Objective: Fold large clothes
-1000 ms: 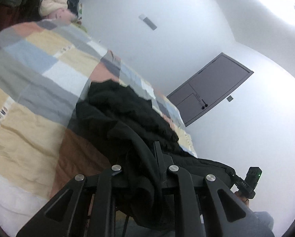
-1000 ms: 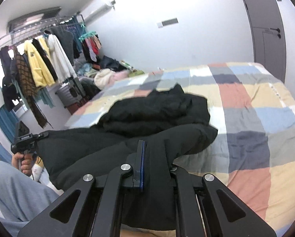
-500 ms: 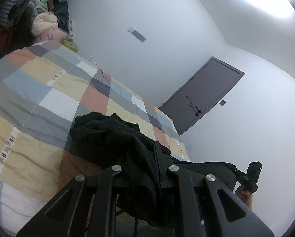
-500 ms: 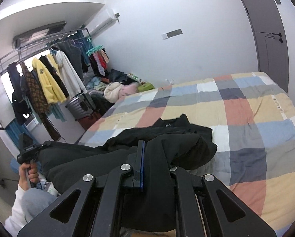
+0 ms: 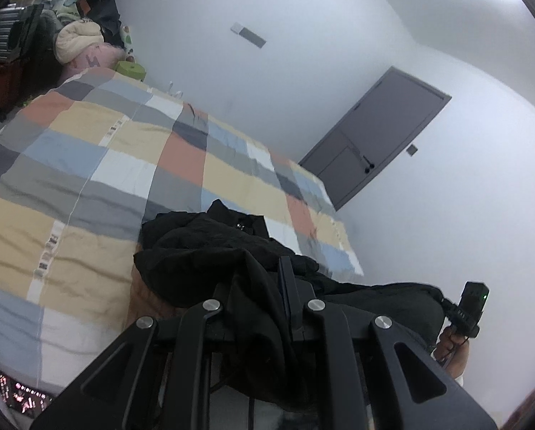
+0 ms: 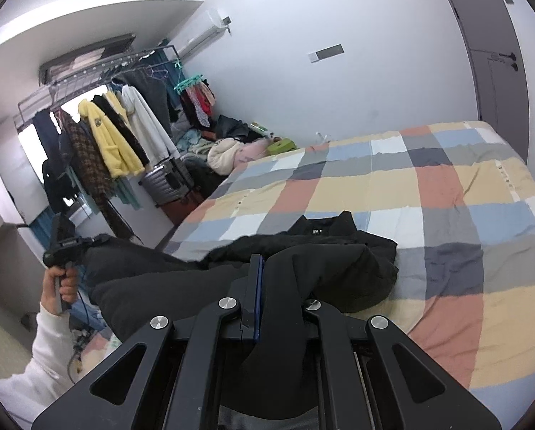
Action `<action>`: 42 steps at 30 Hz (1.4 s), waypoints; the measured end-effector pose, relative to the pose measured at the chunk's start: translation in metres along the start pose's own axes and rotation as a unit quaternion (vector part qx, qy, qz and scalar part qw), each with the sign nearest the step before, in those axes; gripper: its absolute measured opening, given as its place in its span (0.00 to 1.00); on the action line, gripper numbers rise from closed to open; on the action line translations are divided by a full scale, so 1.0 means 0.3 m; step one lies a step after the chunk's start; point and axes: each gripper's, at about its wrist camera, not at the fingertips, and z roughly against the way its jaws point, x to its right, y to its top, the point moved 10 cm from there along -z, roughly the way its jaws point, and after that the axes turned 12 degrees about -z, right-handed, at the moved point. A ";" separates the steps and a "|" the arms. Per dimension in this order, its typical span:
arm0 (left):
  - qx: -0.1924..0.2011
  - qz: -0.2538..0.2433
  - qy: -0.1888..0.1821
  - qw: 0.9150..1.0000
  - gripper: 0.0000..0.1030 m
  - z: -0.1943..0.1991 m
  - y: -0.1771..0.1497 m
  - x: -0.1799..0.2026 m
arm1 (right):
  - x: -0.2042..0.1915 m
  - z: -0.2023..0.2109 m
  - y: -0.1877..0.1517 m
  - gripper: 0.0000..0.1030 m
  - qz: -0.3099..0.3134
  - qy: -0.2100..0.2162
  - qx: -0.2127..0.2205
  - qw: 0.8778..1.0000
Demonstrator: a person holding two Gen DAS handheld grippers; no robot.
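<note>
A large black garment (image 5: 210, 247) lies bunched at the near edge of the checkered quilt (image 5: 88, 165), and one edge is lifted and stretched between both grippers. My left gripper (image 5: 271, 268) is shut on a fold of it, and cloth drapes over its left finger. My right gripper (image 6: 258, 263) is shut on the same black garment (image 6: 339, 261), which hangs over its right finger. Each view shows the other gripper held up in a hand: the right gripper (image 5: 471, 302) at the far right, the left gripper (image 6: 65, 242) at the far left.
The bed's quilt (image 6: 446, 186) fills the room's middle. A clothes rack (image 6: 99, 136) with hanging coats, a grey suitcase (image 6: 163, 182) and a heap of clothing (image 6: 228, 150) stand beyond the bed's left side. A grey door (image 5: 371, 136) is in the far wall.
Both grippers have risen and drawn back, with the garment's edge lifted between them. The black heap now sits lower in both views and more of the quilt shows.
</note>
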 end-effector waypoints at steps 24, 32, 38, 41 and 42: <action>-0.112 0.142 0.060 0.982 0.15 -0.841 0.387 -0.496 | 0.550 -0.653 0.367 0.05 -0.220 -0.072 -0.060 0.971; -0.174 0.184 0.124 0.959 0.16 -1.248 0.371 -0.759 | 0.836 -0.995 0.357 0.05 -0.296 -0.128 -0.103 0.941; -0.218 0.192 0.157 0.944 0.16 -1.497 0.292 -0.908 | 0.994 -1.182 0.308 0.05 -0.334 -0.162 -0.134 0.919; -0.242 0.209 0.166 0.933 0.16 -1.602 0.232 -0.984 | 1.077 -1.263 0.269 0.05 -0.351 -0.173 -0.152 0.908; -0.245 0.217 0.167 0.930 0.16 -1.625 0.222 -1.006 | 1.091 -1.286 0.261 0.05 -0.351 -0.173 -0.157 0.907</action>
